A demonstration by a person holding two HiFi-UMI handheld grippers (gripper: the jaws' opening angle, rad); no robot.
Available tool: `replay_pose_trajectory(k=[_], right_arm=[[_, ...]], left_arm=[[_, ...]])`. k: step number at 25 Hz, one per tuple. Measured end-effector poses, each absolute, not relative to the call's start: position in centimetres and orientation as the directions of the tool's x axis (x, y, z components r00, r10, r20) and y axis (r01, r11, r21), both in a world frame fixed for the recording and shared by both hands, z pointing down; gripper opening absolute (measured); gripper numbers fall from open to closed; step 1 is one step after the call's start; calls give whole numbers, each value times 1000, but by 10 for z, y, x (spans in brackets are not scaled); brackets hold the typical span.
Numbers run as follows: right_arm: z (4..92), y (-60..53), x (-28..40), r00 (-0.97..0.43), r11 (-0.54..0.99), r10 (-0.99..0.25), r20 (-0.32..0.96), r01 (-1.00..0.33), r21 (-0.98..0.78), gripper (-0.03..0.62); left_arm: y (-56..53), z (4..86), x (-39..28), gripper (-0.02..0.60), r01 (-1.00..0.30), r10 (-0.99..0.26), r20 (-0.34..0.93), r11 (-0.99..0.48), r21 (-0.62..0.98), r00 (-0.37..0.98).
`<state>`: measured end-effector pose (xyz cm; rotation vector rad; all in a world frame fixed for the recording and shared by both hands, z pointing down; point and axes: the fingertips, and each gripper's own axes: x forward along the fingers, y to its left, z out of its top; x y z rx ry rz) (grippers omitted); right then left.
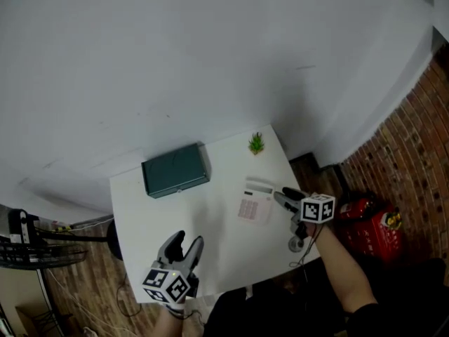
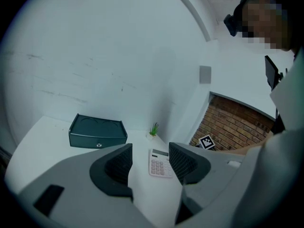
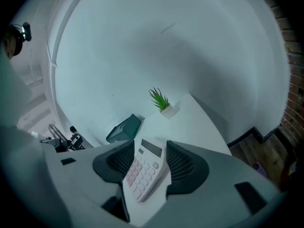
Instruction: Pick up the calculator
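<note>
The left gripper (image 1: 188, 241) (image 2: 149, 163) hangs over the near left part of the white surface (image 1: 210, 244). Its fingers (image 2: 116, 167) are released, spread apart with nothing between them but bare surface. Ahead of these fingers and a little to their left stands a dark green box (image 1: 175, 170) (image 2: 97, 132) with its lid closed, well apart from them. Farther ahead, framed in the gap between them, lies the calculator (image 1: 254, 203) (image 2: 160, 164) (image 3: 145, 172), flat on the surface, keys up, its display at the far end.

Beyond the calculator, near the far corner, is a small green plant (image 1: 256, 143) (image 2: 154, 129) (image 3: 160, 100) in a white pot.

The right gripper (image 1: 284, 196) (image 3: 148, 160) reaches in low from the right. Its fingers (image 3: 185, 163) are released too, standing wide, and in the right gripper view the calculator shows in the gap between them. In the head view the fingertips sit just beside the calculator's right edge; whether they touch it is hard to tell. The pads do not press on it.
</note>
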<state>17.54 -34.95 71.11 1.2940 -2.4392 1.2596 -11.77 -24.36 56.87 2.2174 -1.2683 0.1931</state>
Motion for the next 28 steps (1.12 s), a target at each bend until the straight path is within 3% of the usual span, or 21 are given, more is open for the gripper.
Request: replay_pose_trajectory(k=[20,28], right_arm=[[757,-389,132,-787,409,-417,454,-609,-680,230],[776,-379,121,-750,510,-281,599,-645,-569,163]], left_arm=[[-230,591,-107,233,-845,-746,439,-312,435,501],[-222,584,-110,230,-853,-759,436,-297,430,484]])
